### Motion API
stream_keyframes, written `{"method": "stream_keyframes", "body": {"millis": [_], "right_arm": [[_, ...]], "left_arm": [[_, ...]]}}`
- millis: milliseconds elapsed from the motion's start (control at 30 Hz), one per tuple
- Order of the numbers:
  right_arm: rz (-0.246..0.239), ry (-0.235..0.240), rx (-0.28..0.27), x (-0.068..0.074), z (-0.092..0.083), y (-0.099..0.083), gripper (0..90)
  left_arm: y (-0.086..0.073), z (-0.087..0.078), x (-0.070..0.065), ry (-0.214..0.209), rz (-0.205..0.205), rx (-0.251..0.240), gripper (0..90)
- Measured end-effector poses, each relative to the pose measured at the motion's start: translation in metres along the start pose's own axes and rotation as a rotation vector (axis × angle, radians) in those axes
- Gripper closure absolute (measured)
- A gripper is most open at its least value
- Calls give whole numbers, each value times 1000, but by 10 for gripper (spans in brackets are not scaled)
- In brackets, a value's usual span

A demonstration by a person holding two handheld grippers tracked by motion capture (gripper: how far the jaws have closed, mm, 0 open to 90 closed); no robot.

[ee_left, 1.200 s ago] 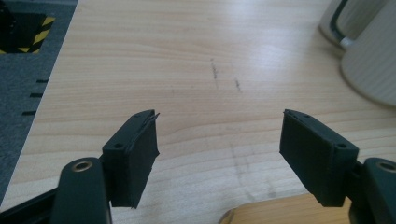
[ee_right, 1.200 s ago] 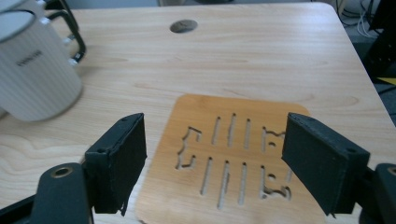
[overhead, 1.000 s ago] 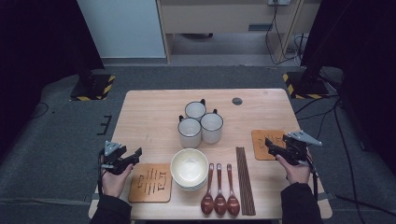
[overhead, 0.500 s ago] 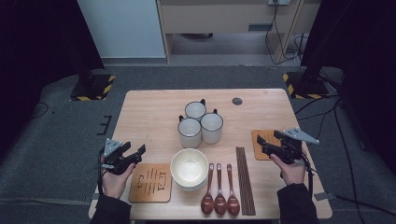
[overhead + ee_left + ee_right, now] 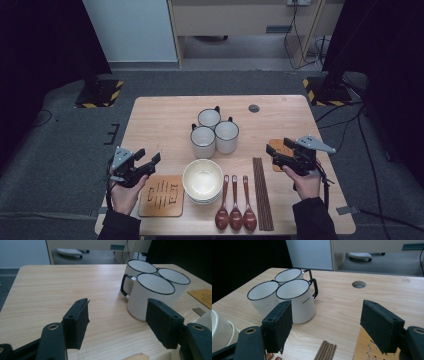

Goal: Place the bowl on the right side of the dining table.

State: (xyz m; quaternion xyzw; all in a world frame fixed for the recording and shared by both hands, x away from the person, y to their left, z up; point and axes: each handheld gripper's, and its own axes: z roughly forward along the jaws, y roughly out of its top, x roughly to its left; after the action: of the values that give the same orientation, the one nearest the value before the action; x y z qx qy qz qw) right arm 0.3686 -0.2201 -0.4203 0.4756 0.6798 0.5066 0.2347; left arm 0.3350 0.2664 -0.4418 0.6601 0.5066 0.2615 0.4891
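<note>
Three white mugs with black rims stand together at the table's middle; they are also in the left gripper view and the right gripper view. My left gripper hovers at the near left, above the edge of a wooden coaster. It is open; its jaws have just closed a little, with nothing between them. My right gripper hangs open at the right, over a second coaster that it partly hides. Both point toward the mugs.
A stack of cream bowls sits near the front edge, with three wooden spoons and dark chopsticks to its right. A round hole marks the tabletop behind the mugs. Bare wood lies left of the mugs.
Both hands have lifted slightly off the table. The right gripper has drifted left over its coaster; the left gripper has edged forward toward the mugs.
</note>
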Motion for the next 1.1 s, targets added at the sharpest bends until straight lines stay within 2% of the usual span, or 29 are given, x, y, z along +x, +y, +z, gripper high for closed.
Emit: {"method": "stream_keyframes", "body": {"millis": [233,567,667,900,1100], "right_arm": [[-21,23,-5,13,3,4,262],[-34,83,-11,38,6,11,269],[-31,98,-9,46,11,12,263],[-62,133,8,64,16,11,253],[-71,155,19,73,20,9,271]], "left_arm": [[4,-1,-14,-34,23,-15,349],[6,-1,-31,-76,37,-43,359],[6,-1,-36,-89,42,-44,363],[4,1,-44,-108,42,-42,373],[1,4,-50,-120,43,-40,374]]}}
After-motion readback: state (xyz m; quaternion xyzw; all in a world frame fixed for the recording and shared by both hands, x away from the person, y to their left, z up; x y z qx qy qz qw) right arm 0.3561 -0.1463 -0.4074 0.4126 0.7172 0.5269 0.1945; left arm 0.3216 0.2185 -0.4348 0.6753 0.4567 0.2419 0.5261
